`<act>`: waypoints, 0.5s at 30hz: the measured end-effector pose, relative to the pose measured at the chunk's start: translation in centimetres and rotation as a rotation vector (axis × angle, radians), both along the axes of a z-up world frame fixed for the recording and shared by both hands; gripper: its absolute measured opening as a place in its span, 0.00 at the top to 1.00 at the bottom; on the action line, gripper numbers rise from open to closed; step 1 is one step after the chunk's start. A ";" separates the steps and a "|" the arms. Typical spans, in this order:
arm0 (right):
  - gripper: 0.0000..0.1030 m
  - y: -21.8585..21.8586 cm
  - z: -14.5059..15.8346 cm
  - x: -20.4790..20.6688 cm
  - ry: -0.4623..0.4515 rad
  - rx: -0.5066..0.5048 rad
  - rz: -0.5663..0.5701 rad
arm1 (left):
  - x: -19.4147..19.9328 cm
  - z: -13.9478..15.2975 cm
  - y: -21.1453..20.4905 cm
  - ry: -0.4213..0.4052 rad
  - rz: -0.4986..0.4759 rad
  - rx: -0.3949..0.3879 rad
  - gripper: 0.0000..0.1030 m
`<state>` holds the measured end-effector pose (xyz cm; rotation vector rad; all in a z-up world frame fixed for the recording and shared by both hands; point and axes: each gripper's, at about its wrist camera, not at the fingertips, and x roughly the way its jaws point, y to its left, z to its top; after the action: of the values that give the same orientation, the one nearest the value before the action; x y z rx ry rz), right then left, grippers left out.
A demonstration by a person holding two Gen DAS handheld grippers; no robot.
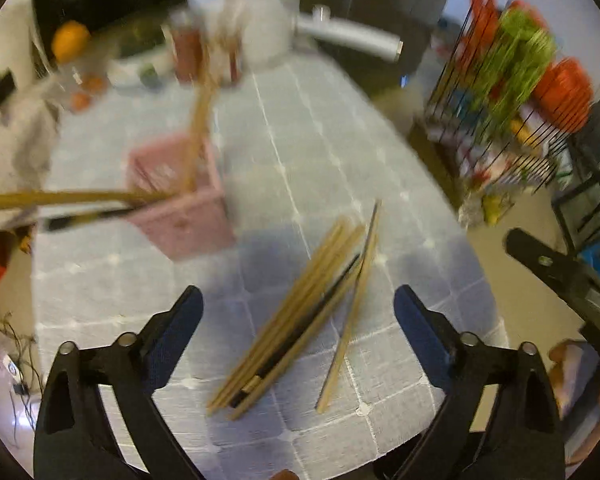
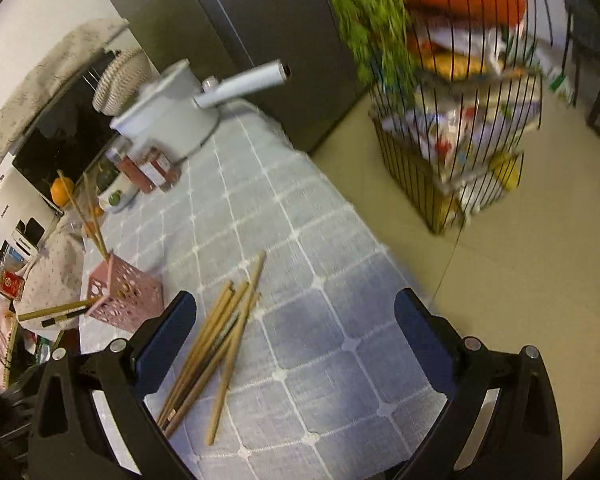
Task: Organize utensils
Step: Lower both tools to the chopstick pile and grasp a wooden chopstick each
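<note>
While spread wide over the grey checked surface [image 1: 300, 168], left gripper [image 1: 298, 312] with jaws released, nothing between the blue pads [image 1: 172, 344]. Directly below and ahead of it, loose bundle of chopsticks [image 1: 300, 316] flat on the cloth, mostly pale wood, one dark stick among them, one single stick lying just beside the bundle on its right. Right gripper [image 2: 296, 312] likewise released and empty, hanging over bare cloth near the surface's edge, with the same chopstick bundle [image 2: 212, 344] just beside its left finger [image 2: 164, 344]. At the right border of the left wrist view, a black arm of the right gripper [image 1: 560, 276] and part of a hand [image 1: 572, 376].

Farther along, pink perforated holder [image 2: 124, 296] on the cloth, apart from the bundle, with several chopsticks already in it: some upright [image 2: 88, 216], some leaning far out to the left [image 2: 56, 312]. Beyond that, jars with red contents [image 2: 152, 168], a small bowl [image 2: 116, 196], an orange fruit [image 2: 62, 192], then a white pot with a long handle [image 2: 168, 116] and a woven basket [image 2: 120, 76] at the far end. Off the surface to the right, a black wire rack [image 2: 452, 128] on the floor, packed with colourful packets; blurred, contents not readable.
</note>
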<state>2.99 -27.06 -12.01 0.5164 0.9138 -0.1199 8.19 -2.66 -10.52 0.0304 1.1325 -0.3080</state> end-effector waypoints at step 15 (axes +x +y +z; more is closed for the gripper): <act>0.06 -3.9 -3.9 1.4 0.134 0.164 -0.053 | 7.4 -6.7 -4.2 0.181 -0.011 -0.013 0.53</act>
<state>4.43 -30.91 -15.92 0.6910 1.0463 -0.1294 15.54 -6.84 -17.20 -0.0026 1.3104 -0.3326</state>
